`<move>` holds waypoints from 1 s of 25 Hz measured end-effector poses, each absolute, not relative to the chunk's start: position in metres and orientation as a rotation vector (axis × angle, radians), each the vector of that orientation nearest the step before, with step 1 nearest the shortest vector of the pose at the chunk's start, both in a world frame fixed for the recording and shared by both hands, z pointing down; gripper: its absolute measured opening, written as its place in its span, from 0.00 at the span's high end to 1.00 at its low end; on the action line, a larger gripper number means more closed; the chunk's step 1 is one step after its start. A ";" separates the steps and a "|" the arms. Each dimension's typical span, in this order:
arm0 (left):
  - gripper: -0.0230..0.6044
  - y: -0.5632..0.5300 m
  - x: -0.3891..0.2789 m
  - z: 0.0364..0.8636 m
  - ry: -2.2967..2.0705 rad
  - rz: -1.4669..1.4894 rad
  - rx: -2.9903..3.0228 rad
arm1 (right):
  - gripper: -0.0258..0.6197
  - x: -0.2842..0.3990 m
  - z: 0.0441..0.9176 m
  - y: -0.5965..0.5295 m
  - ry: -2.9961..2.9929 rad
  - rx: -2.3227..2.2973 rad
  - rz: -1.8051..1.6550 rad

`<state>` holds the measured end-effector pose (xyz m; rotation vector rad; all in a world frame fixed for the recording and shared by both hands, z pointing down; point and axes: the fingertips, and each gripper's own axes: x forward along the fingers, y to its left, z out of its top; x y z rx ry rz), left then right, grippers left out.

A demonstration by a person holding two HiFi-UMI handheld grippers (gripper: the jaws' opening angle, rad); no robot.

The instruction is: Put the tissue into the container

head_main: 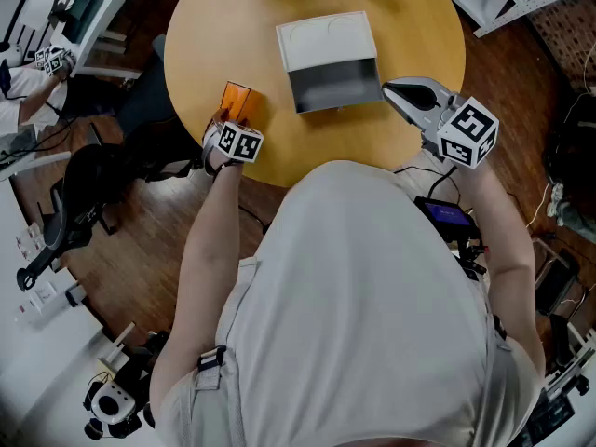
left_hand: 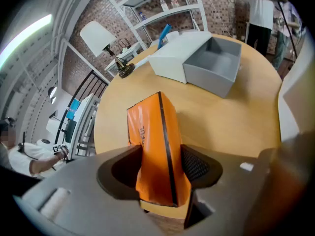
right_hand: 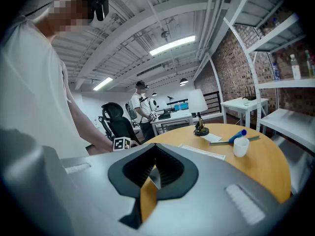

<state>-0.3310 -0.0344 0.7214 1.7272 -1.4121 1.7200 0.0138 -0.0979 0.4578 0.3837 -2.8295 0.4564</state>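
The left gripper (left_hand: 161, 168) pinches the orange tissue pack (left_hand: 153, 132) upright on the tabletop (left_hand: 241, 127), apparently ready to lift it towards the open container (left_hand: 216, 68) ahead-right. The right gripper (right_hand: 153, 170), pressed together, stays clear.

No readable text, print on orange tissue pack (left_hand: 157, 146) too blurred

place: office-lab | signs: brick wall (right_hand: 231, 68), white shelving (right_hand: 290, 84), desks (right_hand: 172, 122), office chair (right_hand: 114, 119), strip lights (right_hand: 172, 45)

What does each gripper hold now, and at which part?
The left gripper holds the orange tissue pack by the sides of its near end. The right gripper holds nothing; its jaws are together.
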 end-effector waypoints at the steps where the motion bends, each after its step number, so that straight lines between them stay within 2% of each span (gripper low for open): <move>1: 0.57 -0.036 -0.327 0.709 -1.438 1.695 1.758 | 0.96 0.013 0.457 -0.099 -2.834 0.381 0.456; 4: 0.57 -0.042 -0.302 0.668 -1.494 1.656 1.890 | 0.96 0.015 0.456 -0.102 -2.832 0.378 0.463; 10: 0.56 -0.077 -0.185 0.609 -1.368 1.787 2.342 | 0.96 0.022 0.452 -0.091 -2.833 0.389 0.450; 13: 0.56 -0.094 -0.137 0.616 -1.239 1.856 2.498 | 0.96 0.019 0.457 -0.085 -2.843 0.414 0.443; 17: 0.55 -0.110 -0.086 0.646 -1.007 1.970 2.560 | 0.96 0.047 0.452 -0.086 -2.826 0.509 0.464; 25: 0.54 -0.108 -0.052 0.651 -0.844 2.110 2.676 | 0.96 0.082 0.460 -0.083 -2.811 0.628 0.537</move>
